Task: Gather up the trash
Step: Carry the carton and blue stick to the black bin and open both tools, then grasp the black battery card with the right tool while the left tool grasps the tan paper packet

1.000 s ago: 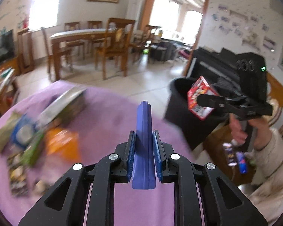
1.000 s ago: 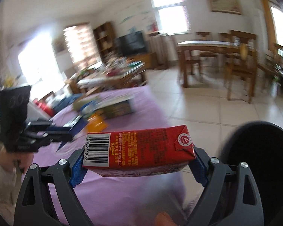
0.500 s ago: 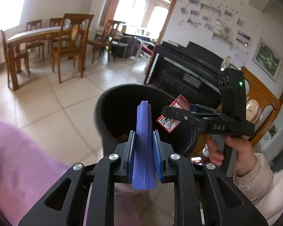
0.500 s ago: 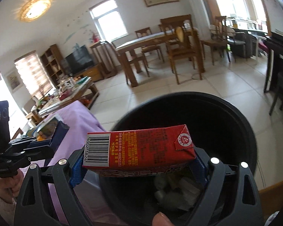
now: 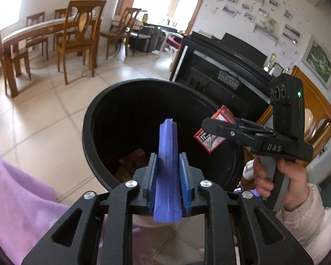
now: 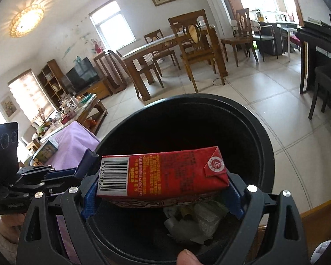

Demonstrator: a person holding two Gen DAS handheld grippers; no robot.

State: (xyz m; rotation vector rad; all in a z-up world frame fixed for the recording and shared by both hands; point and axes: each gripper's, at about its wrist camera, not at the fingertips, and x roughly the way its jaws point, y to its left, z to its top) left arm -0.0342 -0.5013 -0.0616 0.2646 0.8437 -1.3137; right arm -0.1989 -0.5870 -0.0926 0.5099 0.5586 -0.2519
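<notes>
Black bin (image 5: 143,101) on pale tiled floor (image 5: 44,110), dining table (image 6: 156,46) beyond.

"DAS" is printed on the right gripper (image 5: 216,130) body beside the trash bin (image 5: 92,114); the red carton (image 6: 163,174) barcode reads "6902 1824", other carton print illegible.
</notes>
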